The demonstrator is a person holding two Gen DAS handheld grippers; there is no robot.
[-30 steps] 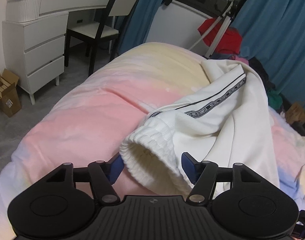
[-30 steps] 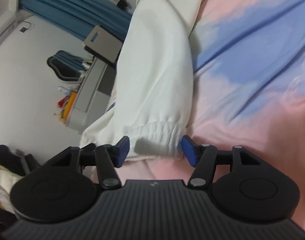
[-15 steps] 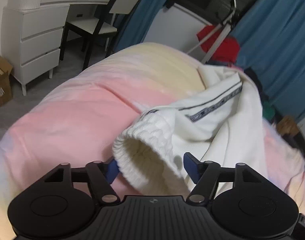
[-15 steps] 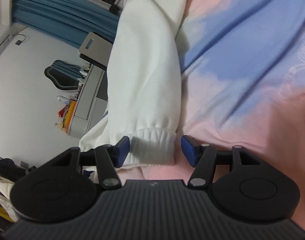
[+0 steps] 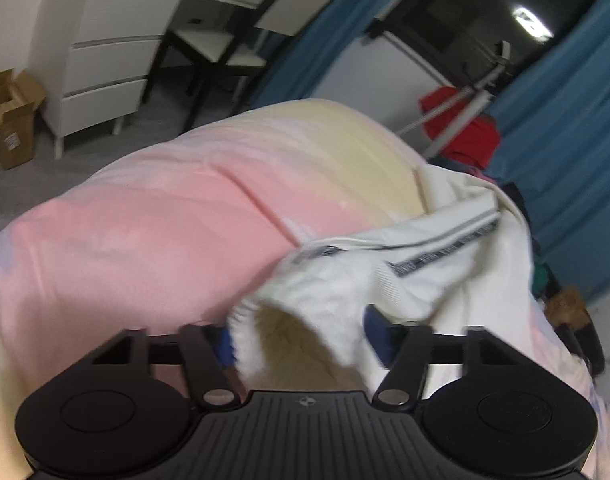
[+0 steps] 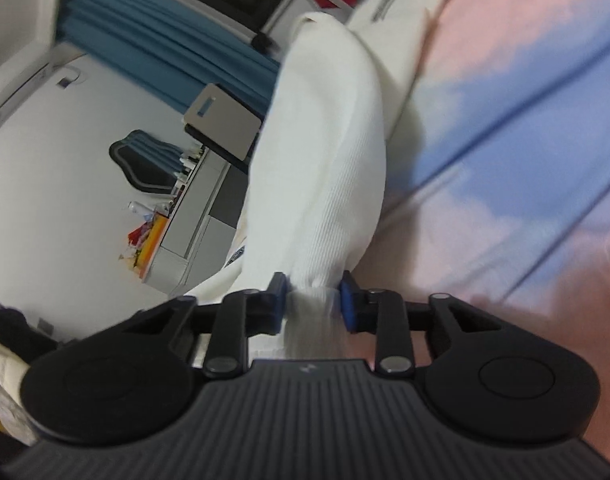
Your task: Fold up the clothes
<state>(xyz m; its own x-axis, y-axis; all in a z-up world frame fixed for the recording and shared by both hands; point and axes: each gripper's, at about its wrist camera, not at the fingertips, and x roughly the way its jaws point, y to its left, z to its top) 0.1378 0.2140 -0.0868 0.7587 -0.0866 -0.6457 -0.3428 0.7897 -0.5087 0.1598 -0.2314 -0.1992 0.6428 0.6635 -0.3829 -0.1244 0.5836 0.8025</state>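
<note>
While the pink, yellow and blue quilted bedspread [image 5: 153,216] spreads out ahead of both tools as your folding surface, the white knit trousers with a dark lettered side stripe [image 5: 457,248] lie across it, running forward from the jaws toward the far end of the bed. They sit there, you can judge, because the soft flat cover gives room to lay the legs out.

Your right gripper [image 6: 313,300] is clenched on one ribbed ankle cuff [image 6: 311,320]: the cuff is pinched narrow between the blue pads, and the leg [image 6: 325,152] stretches away from them taut and raised. Holding the hem end makes sense, since that end must travel to meet the waist.

Your left gripper [image 5: 301,340] straddles the other ribbed cuff [image 5: 305,300], whose round opening gapes between the spread fingers. The jaws stand wide, one pad [image 5: 375,330] to each side of the rib; they are released, not yet biting. The view is blurred, so whether a pad touches the cloth is unclear. The likely next step is to close there, so both hems lift together.
</note>
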